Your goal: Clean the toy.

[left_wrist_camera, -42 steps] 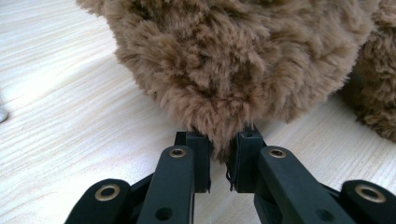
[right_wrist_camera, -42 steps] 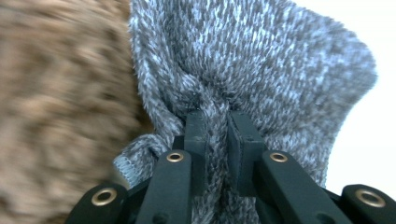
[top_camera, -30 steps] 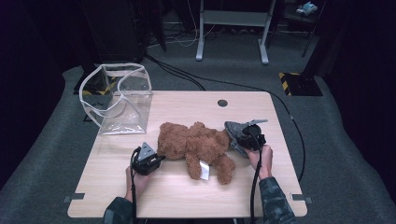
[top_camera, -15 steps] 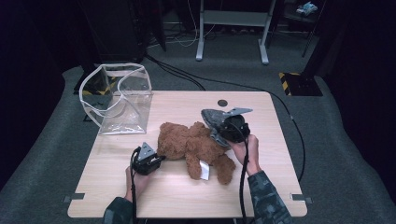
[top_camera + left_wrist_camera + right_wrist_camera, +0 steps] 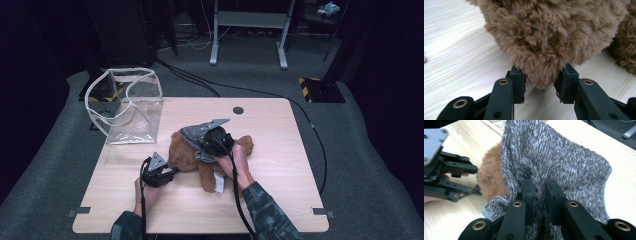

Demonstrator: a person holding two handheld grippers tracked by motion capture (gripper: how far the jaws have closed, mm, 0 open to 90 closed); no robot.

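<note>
On table centre lies brown teddy bear (image 5: pixel 200 157). Left gripper (image 5: pixel 172 173) at bear's left end w/ a tuft of fur (image 5: pixel 541 75) between its jaws; jaws have just been opening, pads now barely brushing fur, not pinching. Right gripper (image 5: pixel 540 188) pressed tight on a fold of grey knit cloth (image 5: pixel 556 157), held over bear's middle. Clear plastic bag (image 5: pixel 127 107) stands near table's far-left corner, apart from bear.

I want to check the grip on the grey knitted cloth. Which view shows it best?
The right gripper view: the right claw is shut on a fold of the grey knitted cloth, seen close up. The high view shows the cloth small, over the teddy bear. The left gripper view shows fur.
</note>
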